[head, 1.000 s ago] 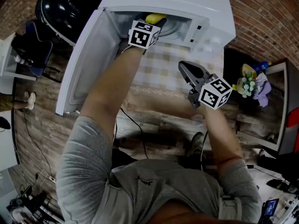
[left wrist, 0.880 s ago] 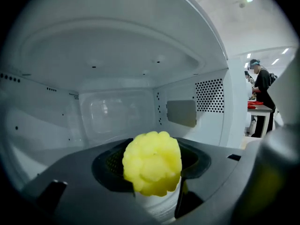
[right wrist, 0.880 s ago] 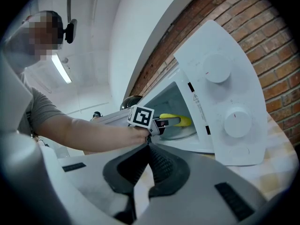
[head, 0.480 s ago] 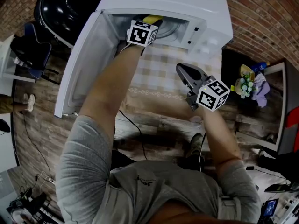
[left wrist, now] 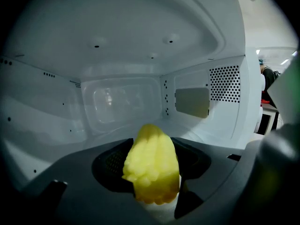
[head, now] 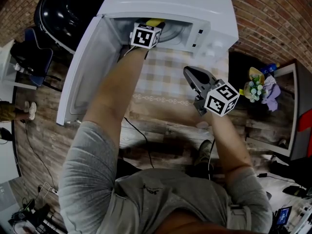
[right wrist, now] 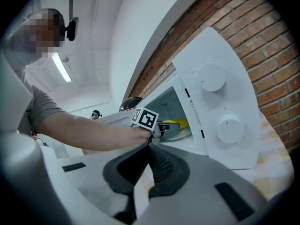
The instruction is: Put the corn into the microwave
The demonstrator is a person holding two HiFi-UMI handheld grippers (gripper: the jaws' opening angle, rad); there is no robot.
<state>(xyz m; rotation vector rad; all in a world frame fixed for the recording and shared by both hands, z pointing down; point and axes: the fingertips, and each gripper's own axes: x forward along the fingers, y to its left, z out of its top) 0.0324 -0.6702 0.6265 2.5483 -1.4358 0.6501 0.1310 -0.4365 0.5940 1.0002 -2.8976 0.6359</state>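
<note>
Clamping the corn (left wrist: 151, 165) lengthwise in the left gripper (left wrist: 154, 146), tip pointing deeper into the microwave (head: 170, 4) (closed, empty right gripper (right wrist: 147, 149) waiting outside).

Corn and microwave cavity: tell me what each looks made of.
Corn: likely plastic or rubber, a toy; kernels look moulded, uniformly yellow, slightly glossy. Microwave cavity: apparently painted or enamelled metal; smooth white walls with a soft sheen and punched vent holes.

Cavity of the microwave (head: 170, 4) is roomy around your left claw (left wrist: 152, 184) and its corn (left wrist: 152, 165): side walls, back wall and ceiling all stand clear. Door (head: 85, 67) stands wide at the left. Control panel (head: 201, 33) bounds the opening's right. Table (head: 165, 82) is open from the microwave to your right claw (head: 195, 76).
</note>
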